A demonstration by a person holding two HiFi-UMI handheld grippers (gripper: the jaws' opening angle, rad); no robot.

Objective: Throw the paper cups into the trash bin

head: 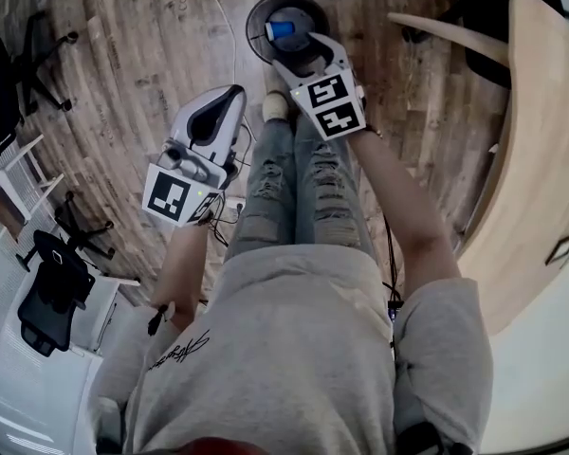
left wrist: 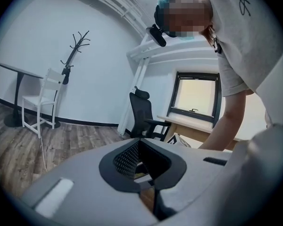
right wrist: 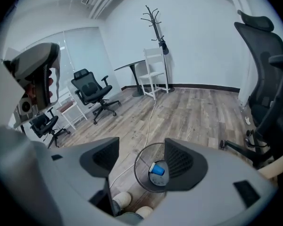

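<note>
Directly below the right gripper (right wrist: 141, 154), a blue paper cup (right wrist: 157, 169) lies on its side at the bottom of the round trash bin (right wrist: 136, 168). Its long axis is flat, running roughly crosswise in the right gripper view, with the white mouth end toward that view's left and the blue base toward its right. Right claw: jaws wide apart, nothing between the pads, bin and cup framed in the gap from above. Left gripper (head: 229, 100): held lower and to the person's left, off to the side of the bin, jaws closed together with only a thin slit, gripping nothing. The bin stands on a grey-brown plank floor (right wrist: 193, 112), just ahead of the person's pale shoes (right wrist: 120, 200). A white cable (right wrist: 150, 121) trails across the boards and passes close by the bin's rim. Room: white walls, a coat stand (right wrist: 156, 18) beside a white chair (right wrist: 151, 72) and a small round table, several black office chairs (right wrist: 92, 91), and a light wooden desk (head: 541, 159) on the person's right. The right jaw covers the bin's far-right rim in the right gripper view, and in the head view that gripper overlaps the bin's near edge. The floor of the bin under the jaw cannot be made out.
</note>
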